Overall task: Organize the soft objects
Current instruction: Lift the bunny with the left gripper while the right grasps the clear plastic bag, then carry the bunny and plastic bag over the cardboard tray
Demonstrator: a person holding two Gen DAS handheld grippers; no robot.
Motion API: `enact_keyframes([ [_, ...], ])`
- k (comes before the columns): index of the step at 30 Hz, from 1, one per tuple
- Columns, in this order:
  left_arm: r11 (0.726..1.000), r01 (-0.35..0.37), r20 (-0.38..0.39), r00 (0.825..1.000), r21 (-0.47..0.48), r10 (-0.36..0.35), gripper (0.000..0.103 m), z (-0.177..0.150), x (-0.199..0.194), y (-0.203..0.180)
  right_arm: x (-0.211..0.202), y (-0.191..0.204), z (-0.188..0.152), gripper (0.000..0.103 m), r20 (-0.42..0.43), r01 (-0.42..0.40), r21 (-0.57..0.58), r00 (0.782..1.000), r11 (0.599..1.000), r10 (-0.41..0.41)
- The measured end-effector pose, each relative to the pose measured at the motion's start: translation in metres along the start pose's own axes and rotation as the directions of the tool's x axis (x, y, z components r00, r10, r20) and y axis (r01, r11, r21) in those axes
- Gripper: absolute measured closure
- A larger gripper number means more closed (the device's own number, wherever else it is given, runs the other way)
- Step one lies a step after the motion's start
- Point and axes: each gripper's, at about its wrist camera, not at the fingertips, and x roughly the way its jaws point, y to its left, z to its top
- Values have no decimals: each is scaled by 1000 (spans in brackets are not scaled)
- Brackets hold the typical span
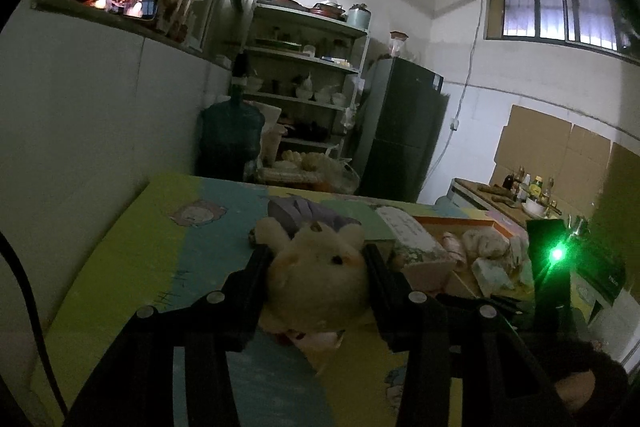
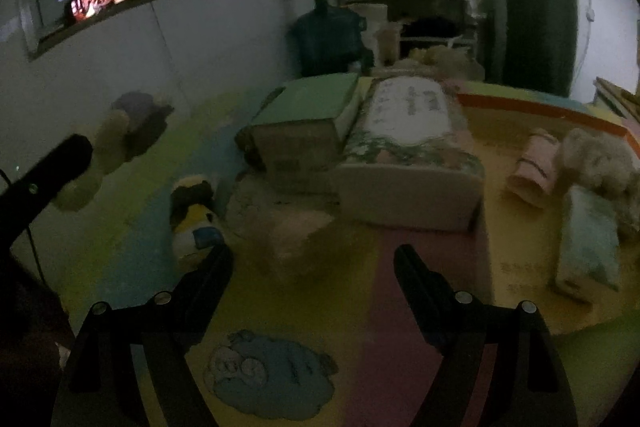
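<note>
Left wrist view first: at the lower centre of the frame the left gripper (image 1: 318,263) has its two black fingers pressed against either side of a cream stuffed bear (image 1: 320,279), clamped on its head, with the bear's purple-clothed body (image 1: 304,213) trailing toward the far side of the colourful mat (image 1: 132,259). Whether the bear is lifted or resting on the mat cannot be told from this angle. At the right of the frame an orange-rimmed tray (image 1: 456,223) already holds a few pale soft things, and the right tool's body shows there with a green light (image 1: 556,253). Right wrist view next: at the bottom of the frame the right gripper (image 2: 314,259) stands with its fingers well apart and nothing between them, hovering above the mat. Ahead of it, centre frame, lie a crumpled pale cloth (image 2: 280,223), a small yellow and dark plush toy (image 2: 194,219) just left of it, a green box (image 2: 308,115) and a flowered tissue pack (image 2: 408,155). The tray (image 2: 540,109) fills the right side, holding a pink roll (image 2: 534,169) and a fluffy toy (image 2: 600,159). The bear shows blurred at the left edge. The step in hand looks like carrying the gripped bear; the next move probably calls for swinging it right over the tray rim and letting go, while the free tool reaches for the cloth or plush toy.
</note>
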Motion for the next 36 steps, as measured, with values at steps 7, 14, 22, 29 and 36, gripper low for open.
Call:
enact_keyframes([
  [7, 1000, 5, -7, 1000, -27, -5, 56, -2, 2, 12, 7, 13, 4, 19, -5, 18, -58, 1000, 998, -18],
  [14, 999, 7, -27, 1000, -35, -8, 56, -5, 7, 16, 25, 16, 6, 36, -45, 38, -79, 998, 996, -42],
  [22, 999, 11, -38, 999, -43, -12, 56, -9, 10, 17, 21, 18, 4, 42, -20, 42, -76, 999, 996, -44],
  [29, 999, 17, -33, 999, -36, -18, 56, -9, 8, 12, -3, 18, 7, 43, 35, 27, -74, 999, 997, -24],
  [36, 999, 39, -22, 999, -11, -39, 56, -6, 4, -5, -28, 13, 8, 43, 86, 26, -65, 996, 998, -21],
])
